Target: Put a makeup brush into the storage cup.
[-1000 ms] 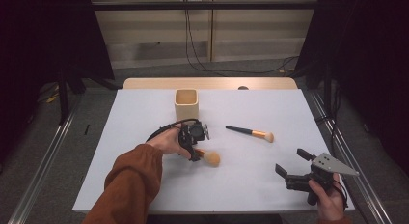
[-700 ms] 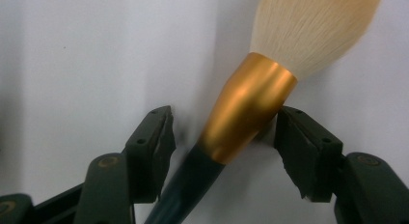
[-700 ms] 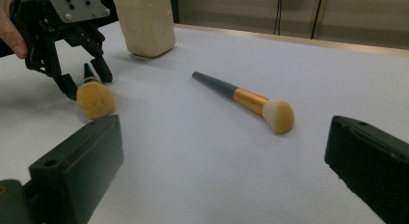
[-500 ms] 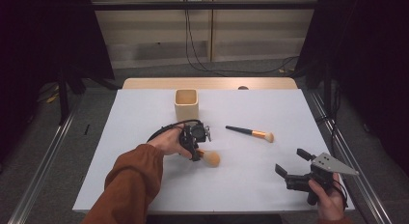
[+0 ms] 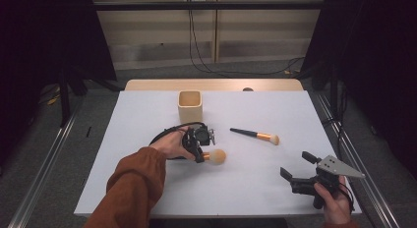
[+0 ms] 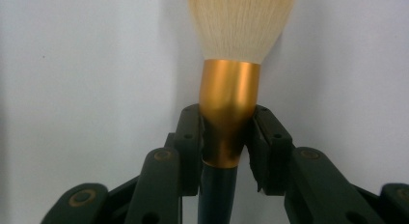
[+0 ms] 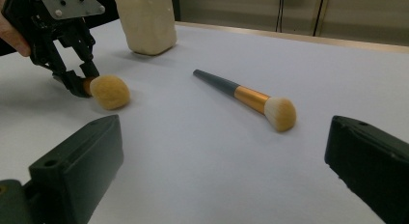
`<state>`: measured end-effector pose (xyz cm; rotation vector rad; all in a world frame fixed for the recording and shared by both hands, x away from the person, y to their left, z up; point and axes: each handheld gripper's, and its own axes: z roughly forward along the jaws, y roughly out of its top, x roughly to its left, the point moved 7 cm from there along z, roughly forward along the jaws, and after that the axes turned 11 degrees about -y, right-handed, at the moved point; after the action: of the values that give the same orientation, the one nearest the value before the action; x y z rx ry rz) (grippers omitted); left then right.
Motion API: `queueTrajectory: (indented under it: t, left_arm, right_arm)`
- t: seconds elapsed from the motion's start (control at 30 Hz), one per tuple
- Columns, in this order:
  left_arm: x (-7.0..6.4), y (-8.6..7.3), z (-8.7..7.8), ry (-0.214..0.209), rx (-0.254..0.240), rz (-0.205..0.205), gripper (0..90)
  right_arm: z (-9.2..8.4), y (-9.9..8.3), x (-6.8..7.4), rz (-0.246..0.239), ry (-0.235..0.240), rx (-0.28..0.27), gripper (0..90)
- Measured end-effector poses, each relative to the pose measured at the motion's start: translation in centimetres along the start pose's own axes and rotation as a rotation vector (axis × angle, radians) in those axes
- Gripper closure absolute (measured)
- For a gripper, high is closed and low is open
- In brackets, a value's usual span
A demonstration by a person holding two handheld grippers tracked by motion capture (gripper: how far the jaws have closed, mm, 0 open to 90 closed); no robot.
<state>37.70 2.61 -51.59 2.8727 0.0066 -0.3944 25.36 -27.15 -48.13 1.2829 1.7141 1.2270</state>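
A large brush with a fluffy tan head point(image 5: 218, 156), gold ferrule point(image 6: 229, 108) and dark handle lies on the white table point(image 5: 147, 188) near the middle. My left gripper point(image 5: 200, 156) has just been closing its jaws, and its pads now press on the ferrule from both sides. From the right gripper view, this gripper point(image 7: 79, 81) sits at the brush head point(image 7: 110, 91). A second, slimmer brush point(image 5: 258, 136) lies loose to the right. My right gripper point(image 5: 294, 164) hovers open near the front right, with nothing between its fingers.
A cream square cup point(image 5: 190, 106) stands upright at the back centre, behind the left gripper. The slim brush point(image 7: 246, 97) lies between the cup point(image 7: 144, 21) and the right gripper. The table's wooden back edge point(image 5: 211, 84) runs behind the cup.
The left gripper's jaws have drawn in around the big brush's ferrule. Both hands and both brushes stay where they were.
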Motion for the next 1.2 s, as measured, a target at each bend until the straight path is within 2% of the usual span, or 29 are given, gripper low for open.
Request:
queueTrajectory:
  t: [0.07, 0.13, 0.17, 0.4, 0.5, 0.53, 0.57, 0.6, 0.67, 0.7, 0.83, 0.87, 0.9, 0.93, 1.03, 1.07, 1.2]
  left_arm:
    - [0.0, 0.0, 0.0, 0.01, -0.006, -0.014, 68.3]
    - [0.0, 0.0, -0.1, 0.002, -0.004, -0.011, 68.4]
    - [0.1, 0.0, 0.0, 0.01, -0.013, -0.018, 68.4]
    - [0.2, -0.1, -0.2, -0.009, -0.033, -0.063, 68.5]
    - [0.5, -0.3, -0.8, -0.004, -0.054, -0.085, 68.5]
    - [0.6, -0.3, -1.0, 0.021, -0.07, -0.097, 68.5]
    - [0.6, -0.4, -1.3, 0.01, -0.081, -0.101, 68.5]
    - [0.6, -0.3, -1.6, 0.011, -0.112, -0.119, 68.6]
    - [0.7, -0.3, -2.2, 0.014, -0.143, -0.121, 68.5]
    - [0.7, -0.3, -2.5, 0.028, -0.162, -0.123, 68.5]
    - [0.7, -0.2, -3.7, 0.028, -0.231, -0.131, 68.6]
    - [0.7, -0.2, -4.0, 0.035, -0.256, -0.132, 68.6]
    - [0.7, 0.0, -4.7, 0.033, -0.319, -0.144, 68.6]
    - [0.7, 0.0, -4.7, 0.033, -0.319, -0.144, 68.6]
    - [0.8, 0.3, -5.6, 0.047, -0.422, -0.17, 68.6]
    - [0.8, 0.3, -5.6, 0.047, -0.422, -0.17, 68.6]
    - [1.0, 0.2, -6.3, 0.073, -0.479, -0.184, 68.6]
  right_arm:
    - [0.0, 0.0, 0.0, 0.0, 0.0, -0.001, 0.0]
    - [0.0, 0.0, 0.0, -0.001, 0.0, 0.0, 0.0]
    - [0.0, 0.0, 0.0, 0.0, 0.0, 0.0, 0.0]
    - [0.0, 0.0, 0.0, 0.001, -0.001, -0.001, 0.0]
    - [0.0, 0.0, 0.0, 0.002, -0.002, 0.0, 0.0]
    - [0.0, 0.0, 0.0, 0.002, -0.001, -0.001, 0.0]
    - [0.0, 0.0, 0.0, 0.002, -0.001, -0.001, 0.0]
    - [0.0, 0.0, 0.0, 0.001, -0.001, -0.001, 0.0]
    - [0.0, 0.0, 0.0, 0.002, -0.001, -0.001, 0.0]
    - [0.0, 0.0, 0.0, 0.002, -0.002, 0.0, 0.0]
    - [0.0, 0.0, 0.0, 0.002, -0.002, -0.002, 0.0]
    - [0.0, 0.0, 0.0, 0.002, -0.002, -0.002, 0.0]
    - [0.0, 0.0, 0.0, 0.002, -0.002, -0.001, 0.0]
    - [0.0, 0.0, 0.0, 0.002, -0.002, -0.001, 0.0]
    - [0.0, 0.1, 0.0, 0.007, -0.003, -0.003, 0.0]
    - [0.0, 0.1, 0.0, 0.007, -0.003, -0.003, 0.0]
    - [0.0, 0.1, 0.0, 0.007, -0.004, -0.002, 0.0]
